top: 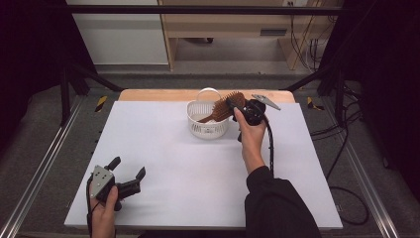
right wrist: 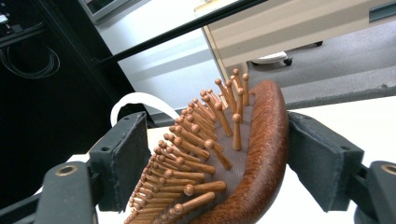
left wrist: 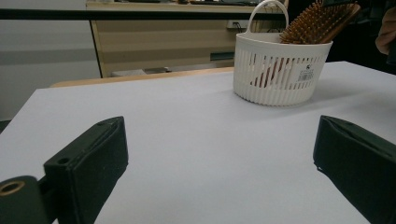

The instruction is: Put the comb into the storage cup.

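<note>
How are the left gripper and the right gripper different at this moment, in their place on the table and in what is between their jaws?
The left gripper is low at the near left part of the white table, while the right gripper is at the far side, beside the white basket. The left gripper has nothing between its open jaws; the right gripper has the head of the wooden hairbrush between its jaws, with a gap at the bristle side. Both have black jaws, and a hand holds each.

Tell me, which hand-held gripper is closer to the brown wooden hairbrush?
Right. The right hand-held gripper has its jaws around the brown wooden hairbrush at the white plastic basket; the left hand-held gripper is far away, near the table's front-left edge.
</note>
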Motion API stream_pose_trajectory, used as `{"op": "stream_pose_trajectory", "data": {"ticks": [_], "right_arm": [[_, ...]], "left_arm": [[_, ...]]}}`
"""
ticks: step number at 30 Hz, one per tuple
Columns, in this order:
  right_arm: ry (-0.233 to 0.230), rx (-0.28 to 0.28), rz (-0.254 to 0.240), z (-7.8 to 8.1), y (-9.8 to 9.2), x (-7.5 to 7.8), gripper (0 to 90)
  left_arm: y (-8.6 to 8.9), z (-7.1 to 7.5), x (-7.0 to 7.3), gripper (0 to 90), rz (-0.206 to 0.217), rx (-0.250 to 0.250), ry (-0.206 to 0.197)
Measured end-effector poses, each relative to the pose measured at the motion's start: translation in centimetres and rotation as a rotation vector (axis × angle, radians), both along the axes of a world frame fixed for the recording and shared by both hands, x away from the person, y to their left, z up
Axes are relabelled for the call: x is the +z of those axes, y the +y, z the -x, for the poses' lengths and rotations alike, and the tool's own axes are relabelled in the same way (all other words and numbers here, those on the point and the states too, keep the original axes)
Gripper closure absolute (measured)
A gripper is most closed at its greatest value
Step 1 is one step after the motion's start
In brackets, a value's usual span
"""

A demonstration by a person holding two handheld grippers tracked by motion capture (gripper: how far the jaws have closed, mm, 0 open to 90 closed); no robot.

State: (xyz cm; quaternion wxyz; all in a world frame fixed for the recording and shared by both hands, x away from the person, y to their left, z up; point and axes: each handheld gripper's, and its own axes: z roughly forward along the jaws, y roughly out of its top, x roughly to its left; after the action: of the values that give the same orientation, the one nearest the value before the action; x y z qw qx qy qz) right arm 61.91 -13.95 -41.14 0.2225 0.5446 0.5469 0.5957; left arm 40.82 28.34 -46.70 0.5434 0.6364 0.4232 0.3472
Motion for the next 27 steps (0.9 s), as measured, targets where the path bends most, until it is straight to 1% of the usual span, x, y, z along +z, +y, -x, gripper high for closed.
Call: {"op": "stream_pose_trajectory", "data": {"ticks": [9,12,15,18,22,23,25,27], "right_arm": [[-0.019,-0.022,-0.001,0.2,-0.4,0.4,18.9],[-0.031,-0.036,0.013,0.4,-0.5,0.6,18.9],[-0.042,-0.056,0.038,0.7,-0.5,1.0,18.3],[-0.051,-0.057,0.044,0.9,-0.5,1.2,17.6],[-0.069,-0.063,0.068,1.2,-0.4,1.4,16.8],[-0.073,-0.061,0.075,1.3,-0.5,1.3,16.8],[-0.069,-0.056,0.083,1.4,-0.6,1.2,16.8],[-0.056,-0.052,0.096,1.4,-0.7,1.1,16.8]], "left_arm": [[0.0,0.0,0.0,3.2,0.0,0.001,0.001],[0.0,0.0,0.0,3.2,0.0,0.001,0.0],[0.0,0.0,0.0,3.2,0.002,0.003,0.0],[0.0,0.0,0.0,3.2,0.003,0.002,-0.001],[0.1,-0.1,0.0,3.2,0.006,0.003,-0.001],[0.1,-0.1,0.0,3.2,0.001,0.002,-0.001],[0.3,0.0,0.1,2.9,0.009,0.007,-0.004],[0.5,-0.1,0.0,2.5,0.013,0.004,0.002]]}}
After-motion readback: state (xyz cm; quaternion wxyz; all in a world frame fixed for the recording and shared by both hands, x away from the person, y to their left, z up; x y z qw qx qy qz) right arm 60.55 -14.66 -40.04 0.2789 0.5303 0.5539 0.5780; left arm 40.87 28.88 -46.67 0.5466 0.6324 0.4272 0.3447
